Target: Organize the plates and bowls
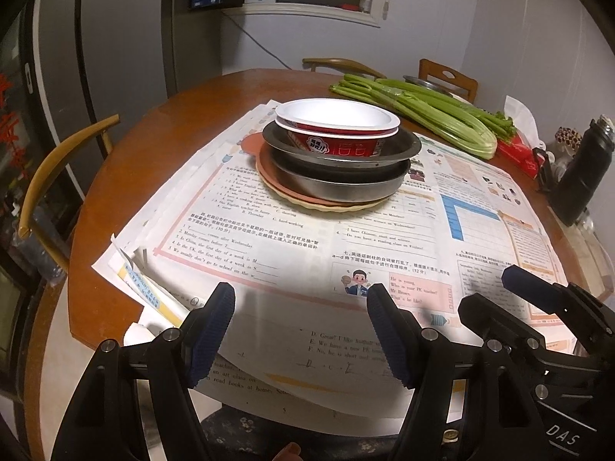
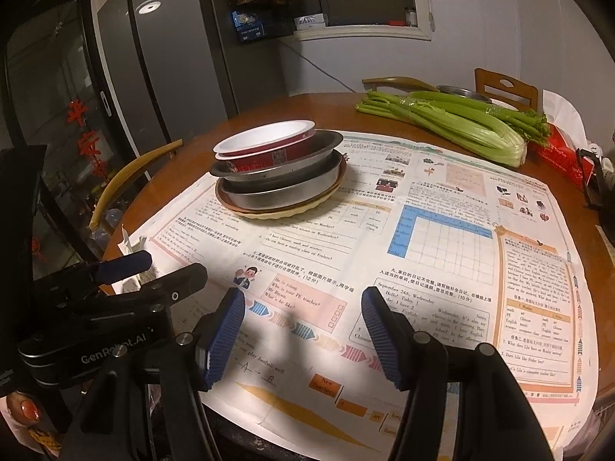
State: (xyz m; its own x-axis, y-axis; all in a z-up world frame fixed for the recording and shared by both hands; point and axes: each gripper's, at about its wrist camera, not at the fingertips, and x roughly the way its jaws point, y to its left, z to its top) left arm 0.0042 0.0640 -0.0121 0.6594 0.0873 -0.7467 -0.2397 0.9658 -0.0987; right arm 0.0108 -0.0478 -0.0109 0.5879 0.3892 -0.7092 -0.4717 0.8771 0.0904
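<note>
Spanning both views, a round wooden table [image 1: 127, 142], its near edge hidden under printed worksheets [image 2: 442, 238]. Celery bunch [image 2: 453, 123] at the far side, partly wrapped in film. Dish stack at the sheets' far left: cream scalloped plate [image 2: 292, 209] at the bottom, a pink plate [image 1: 265, 165] mostly covered, two metal pans [image 1: 342, 184], red-and-white paper bowl [image 1: 338, 119] on top; its label is unreadable. Left gripper [image 1: 300, 330] and right gripper [image 2: 303, 336] both spread wide, holding nothing, well short of the stack.
</note>
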